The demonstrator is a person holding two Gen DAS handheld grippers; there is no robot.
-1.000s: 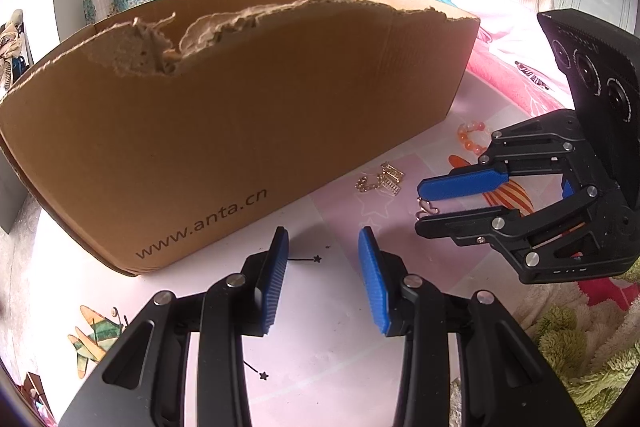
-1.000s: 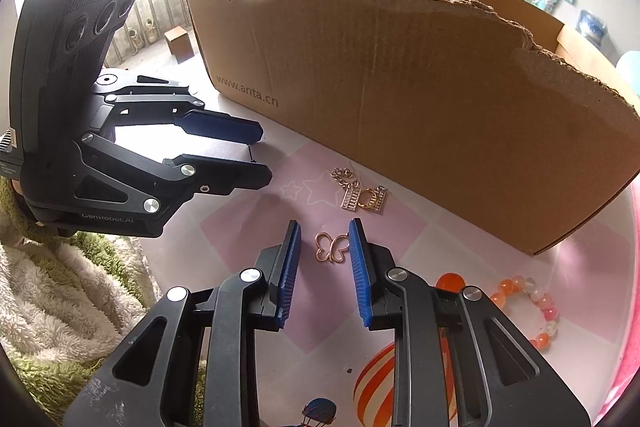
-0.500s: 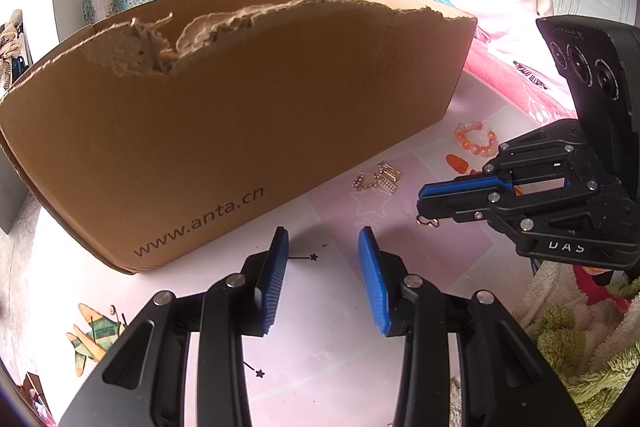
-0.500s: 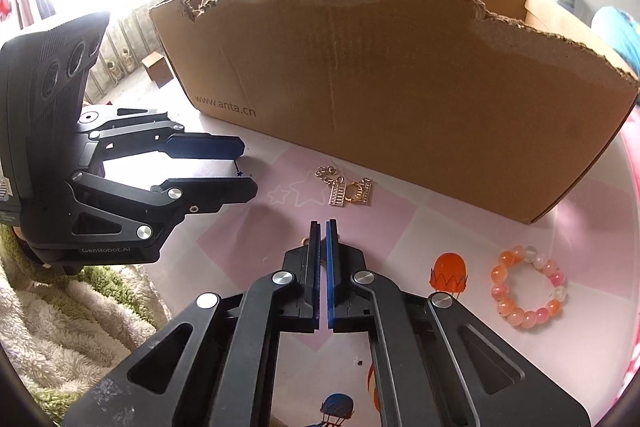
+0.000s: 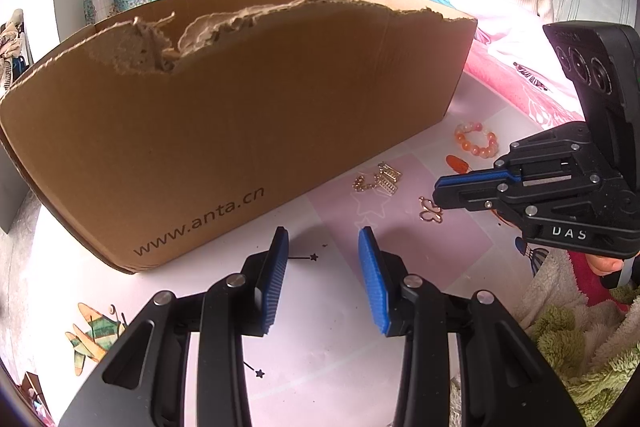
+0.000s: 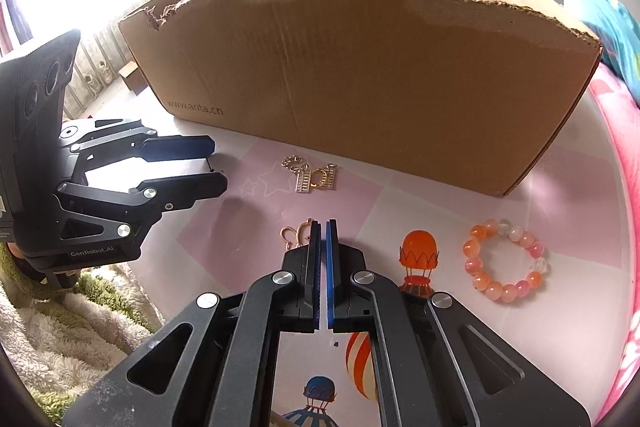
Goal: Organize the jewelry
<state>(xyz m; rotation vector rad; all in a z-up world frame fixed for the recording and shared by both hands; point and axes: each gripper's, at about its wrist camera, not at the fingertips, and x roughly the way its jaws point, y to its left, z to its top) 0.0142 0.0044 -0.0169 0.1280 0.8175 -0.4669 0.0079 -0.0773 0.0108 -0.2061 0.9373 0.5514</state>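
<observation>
Right wrist view: right tool (image 6: 323,227) is closed on the thin gold butterfly-shaped wire charm (image 6: 296,235), which sticks out just left of its tips, above the pink patterned mat (image 6: 400,199).
Left tool (image 5: 322,255): jaws parted, nothing between them, beside the right tool.
Handling: the charm looks very light, stiff, thin and slippery; an edge pinch could let it twist or slip, so hold across a wing loop.
Other jewelry: gold ladder-shaped earrings with chain (image 6: 314,178) ahead of the tips; orange-pink bead bracelet (image 6: 505,265) to their right.
Writing: "www.anta.cn" on the torn brown cardboard box (image 5: 256,131); "DAS" and "GenRobot.AI" on the tool bodies.
</observation>
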